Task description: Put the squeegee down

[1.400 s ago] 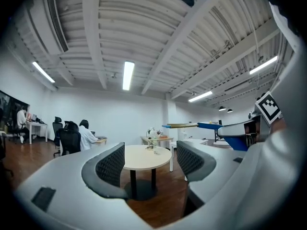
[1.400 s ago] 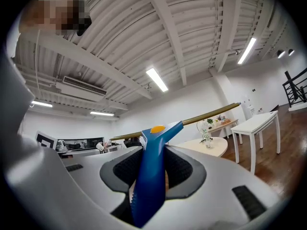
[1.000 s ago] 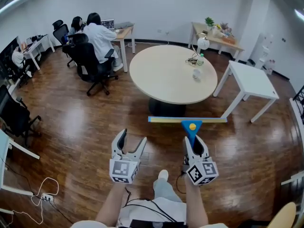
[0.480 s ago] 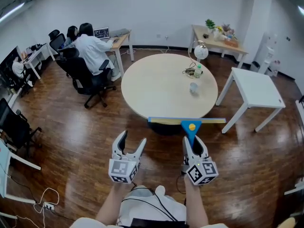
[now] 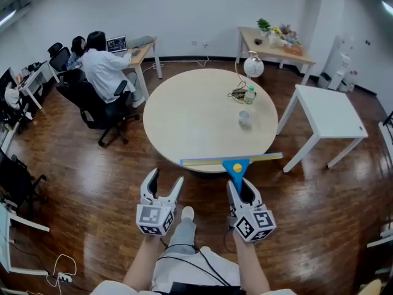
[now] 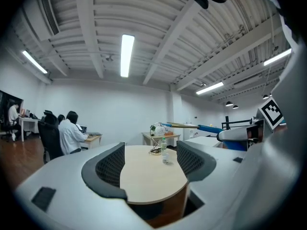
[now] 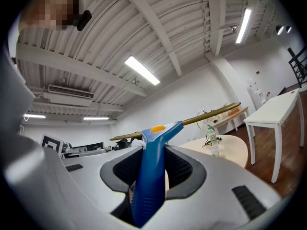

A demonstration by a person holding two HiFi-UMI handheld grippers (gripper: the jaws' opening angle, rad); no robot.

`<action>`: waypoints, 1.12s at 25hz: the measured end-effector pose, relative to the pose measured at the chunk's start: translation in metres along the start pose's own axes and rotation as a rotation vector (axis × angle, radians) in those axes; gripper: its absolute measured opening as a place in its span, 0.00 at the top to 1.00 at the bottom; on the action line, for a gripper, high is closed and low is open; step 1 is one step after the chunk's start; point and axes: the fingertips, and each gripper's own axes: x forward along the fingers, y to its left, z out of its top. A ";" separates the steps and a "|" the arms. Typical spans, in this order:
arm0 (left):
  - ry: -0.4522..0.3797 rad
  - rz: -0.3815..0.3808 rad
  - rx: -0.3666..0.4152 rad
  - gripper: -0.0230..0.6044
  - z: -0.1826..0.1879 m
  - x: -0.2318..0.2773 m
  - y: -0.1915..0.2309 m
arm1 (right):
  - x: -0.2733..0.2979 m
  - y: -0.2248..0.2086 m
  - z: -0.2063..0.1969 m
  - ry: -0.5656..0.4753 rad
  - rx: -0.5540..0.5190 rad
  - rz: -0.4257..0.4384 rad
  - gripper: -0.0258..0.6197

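Note:
My right gripper [image 5: 240, 188] is shut on the blue handle of the squeegee [image 5: 236, 168]. Its long yellow-edged blade [image 5: 231, 160] lies crosswise just over the near rim of the round beige table [image 5: 190, 118]. In the right gripper view the squeegee handle [image 7: 149, 176] stands between the pads and the blade [image 7: 211, 114] runs across above them. My left gripper [image 5: 163, 186] is open and empty, level beside the right one, short of the table edge. Between its pads the left gripper view shows the round table [image 6: 151, 178].
On the table's far right stand a cup [image 5: 244, 117], a bottle [image 5: 249, 94], a lamp [image 5: 250, 66] and cables. A white square table [image 5: 328, 117] is at the right. People sit at desks [image 5: 101, 72] at the far left. My own foot [image 5: 188, 214] shows on the wooden floor.
Both grippers have come forward toward the round table with the squeegee still held; the blade now reaches the table's near rim. The left gripper stays open.

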 end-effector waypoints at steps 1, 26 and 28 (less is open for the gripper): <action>0.001 -0.005 -0.004 0.45 -0.002 0.013 0.005 | 0.011 -0.005 -0.001 0.008 -0.003 -0.005 0.72; 0.044 -0.105 -0.069 0.45 -0.030 0.269 0.162 | 0.361 -0.115 -0.110 0.301 -0.001 -0.140 0.72; 0.051 -0.084 -0.074 0.45 -0.027 0.274 0.165 | 0.386 -0.130 -0.133 0.343 0.025 -0.157 0.72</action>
